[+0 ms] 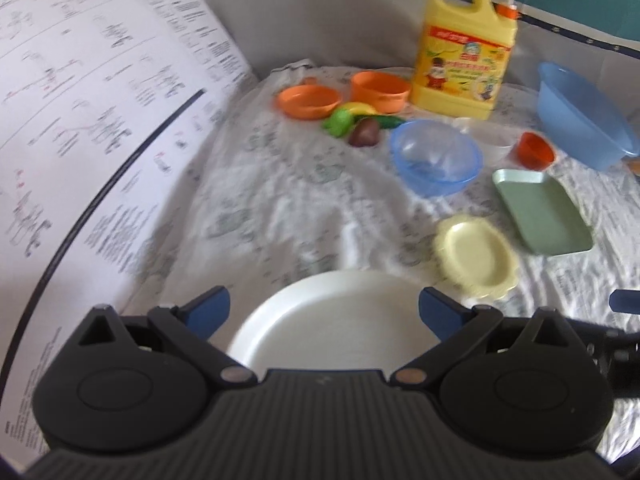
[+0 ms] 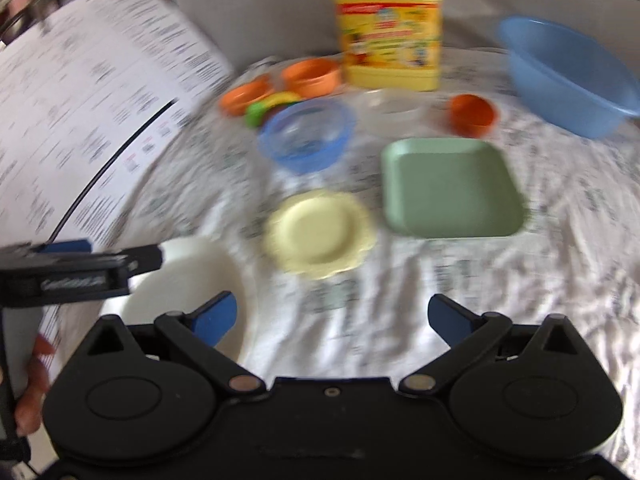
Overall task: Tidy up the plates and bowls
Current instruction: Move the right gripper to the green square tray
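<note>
A white round plate [image 1: 332, 320] lies on the cloth right under my left gripper [image 1: 324, 312], whose blue-tipped jaws stand wide open on either side of it. The plate shows at lower left in the right wrist view [image 2: 192, 276], with the left gripper's body above it. My right gripper [image 2: 332, 316] is open and empty over bare cloth. Ahead lie a yellow scalloped plate [image 2: 318, 234], a green square plate [image 2: 448, 188], a clear blue bowl [image 2: 306, 136], two orange bowls [image 1: 308, 100] [image 1: 380, 90], a small orange cup [image 2: 472, 114] and a clear bowl [image 2: 394, 106].
A yellow detergent jug [image 1: 464, 48] stands at the back. A large blue basin [image 2: 568, 76] sits at the right. Toy fruit and vegetables [image 1: 356, 122] lie by the orange bowls. A printed poster [image 1: 92, 92] runs along the left side. A white patterned cloth [image 1: 272, 200] covers the table.
</note>
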